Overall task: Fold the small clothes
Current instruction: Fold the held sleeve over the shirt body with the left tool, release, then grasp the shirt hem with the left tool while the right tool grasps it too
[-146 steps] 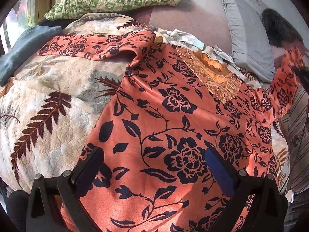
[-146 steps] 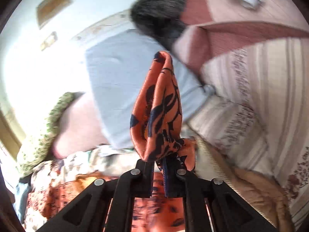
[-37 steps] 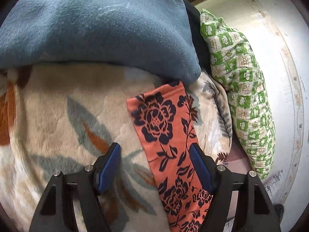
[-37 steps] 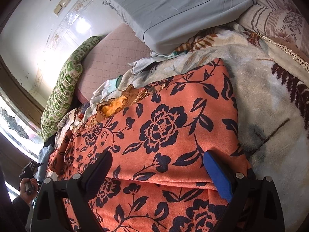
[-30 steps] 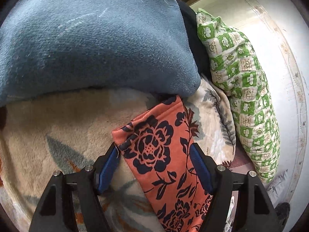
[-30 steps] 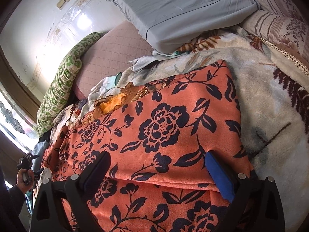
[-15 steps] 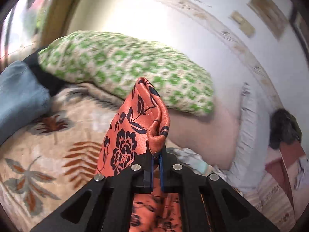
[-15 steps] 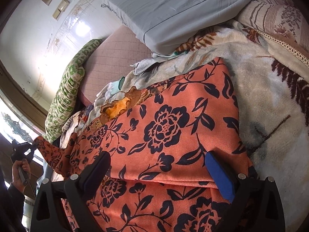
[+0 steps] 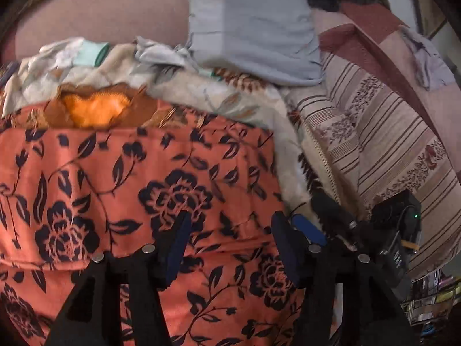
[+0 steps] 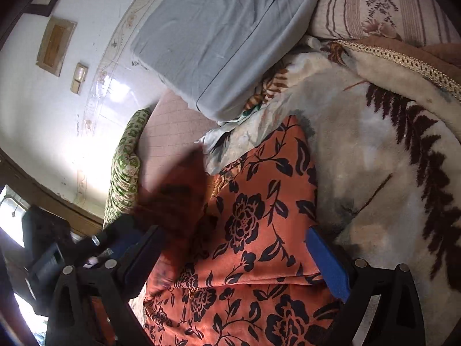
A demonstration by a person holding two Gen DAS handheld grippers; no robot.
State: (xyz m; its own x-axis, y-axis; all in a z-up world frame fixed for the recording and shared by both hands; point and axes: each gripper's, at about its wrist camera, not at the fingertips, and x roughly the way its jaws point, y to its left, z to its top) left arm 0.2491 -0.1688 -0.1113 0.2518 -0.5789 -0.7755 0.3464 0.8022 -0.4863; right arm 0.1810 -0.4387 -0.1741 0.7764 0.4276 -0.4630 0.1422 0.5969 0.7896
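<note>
- Since a moment ago the left gripper (image 9: 230, 239) has carried the sleeve across from the far side by the blue blanket and green pillow, and that sleeve now lies folded over the body of the orange garment with navy flower print (image 9: 138, 178).
- Its fingers (image 9: 175, 242), which were pinched tight on the sleeve end half a second back, are opening again, standing about halfway apart with nothing between the pads; the folded cloth lies just beneath them.
- That garment rests on the bed, spread over a cream plush blanket with brown fern leaves (image 10: 397, 155), its gold-trimmed neckline (image 9: 95, 109) toward the pillows.
- Both sleeves look turned in, each leaving a straight folded edge across the cloth.
- Over on the other side, the right gripper (image 10: 245, 262) hovers low above the garment's edge, fingers (image 10: 328, 262) spread wide and holding nothing.
- From the right wrist view, the left gripper appears as a dark blur at the lower left, with a smear of orange cloth above it.
- A pale grey-blue pillow (image 9: 253, 26) leans at the head of the bed, a striped beige bedcover (image 9: 389, 144) beside it and a green patterned pillow (image 10: 124, 173) along the wall.
</note>
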